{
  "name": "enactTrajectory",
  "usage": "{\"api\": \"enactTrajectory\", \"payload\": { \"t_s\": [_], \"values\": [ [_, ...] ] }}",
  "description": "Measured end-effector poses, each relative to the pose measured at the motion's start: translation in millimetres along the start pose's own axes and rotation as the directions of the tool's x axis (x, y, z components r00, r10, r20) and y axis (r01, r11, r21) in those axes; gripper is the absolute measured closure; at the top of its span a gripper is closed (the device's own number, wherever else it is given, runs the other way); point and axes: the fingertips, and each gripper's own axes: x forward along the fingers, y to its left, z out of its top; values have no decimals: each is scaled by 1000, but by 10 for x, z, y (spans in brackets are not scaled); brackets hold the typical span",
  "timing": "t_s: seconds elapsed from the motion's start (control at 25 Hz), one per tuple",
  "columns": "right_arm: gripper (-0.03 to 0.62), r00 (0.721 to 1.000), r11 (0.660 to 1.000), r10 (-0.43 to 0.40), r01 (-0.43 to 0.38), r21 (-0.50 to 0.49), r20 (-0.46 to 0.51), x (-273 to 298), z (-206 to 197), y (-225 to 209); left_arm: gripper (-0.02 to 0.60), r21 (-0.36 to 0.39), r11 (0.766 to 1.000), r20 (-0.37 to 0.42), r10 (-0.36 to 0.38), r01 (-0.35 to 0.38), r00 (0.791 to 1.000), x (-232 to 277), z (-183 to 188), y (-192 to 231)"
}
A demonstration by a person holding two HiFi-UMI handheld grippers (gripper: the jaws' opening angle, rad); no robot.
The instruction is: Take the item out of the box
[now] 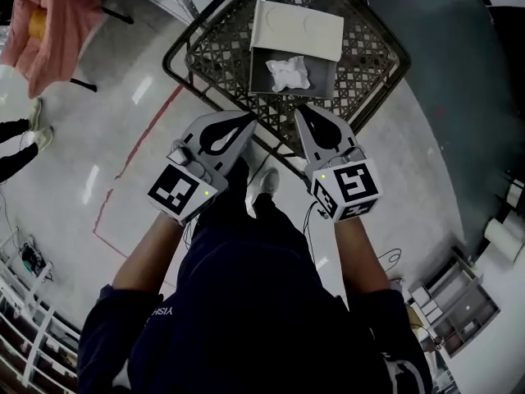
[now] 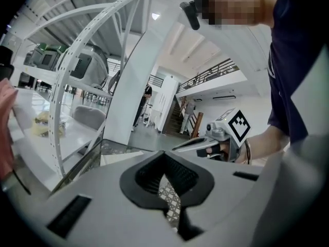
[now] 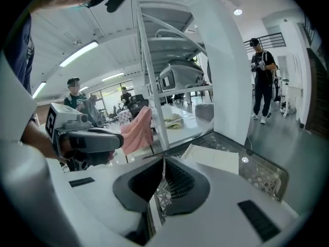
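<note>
a large open industrial hall run as a lab: polished grey floor (image 1: 426, 179) with a red tape line (image 1: 148, 135) at ten o'clock, white perforated racking (image 2: 77, 60), railed mezzanine (image 2: 211, 72) above stairs (image 2: 194, 123) at one o'clock, ceiling strip lights (image 3: 77, 54).

Floor (image 1: 459, 138): glossy, smooth — lamps mirrored in it.
Table (image 1: 373, 52): dark lattice top, shiny.
Box (image 1: 297, 29): matt white card.
Item (image 1: 287, 74): white, crumpled — paper or film, cannot tell.
Left gripper (image 1: 246, 123), right gripper (image 1: 301, 112): matt grey plastic shells, black ribbed pads (image 3: 177, 180).
Pink cloth (image 1: 49, 19): soft, matt.
</note>
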Motion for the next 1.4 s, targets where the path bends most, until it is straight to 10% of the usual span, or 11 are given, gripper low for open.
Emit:
{"api": "enactTrajectory", "payload": {
  "t_s": [0.88,1.4],
  "values": [
    [485,948,999,3,-20,-48,-317,1475,-973,-615,575,-130,991,-66,8,-17,998,521,-639,945],
    [410,857,988,-62,-21,-156,-511,1835,-1570,-792,575,-178,983,-90,20,-36,996,550,-874,1140]
  ]
}}
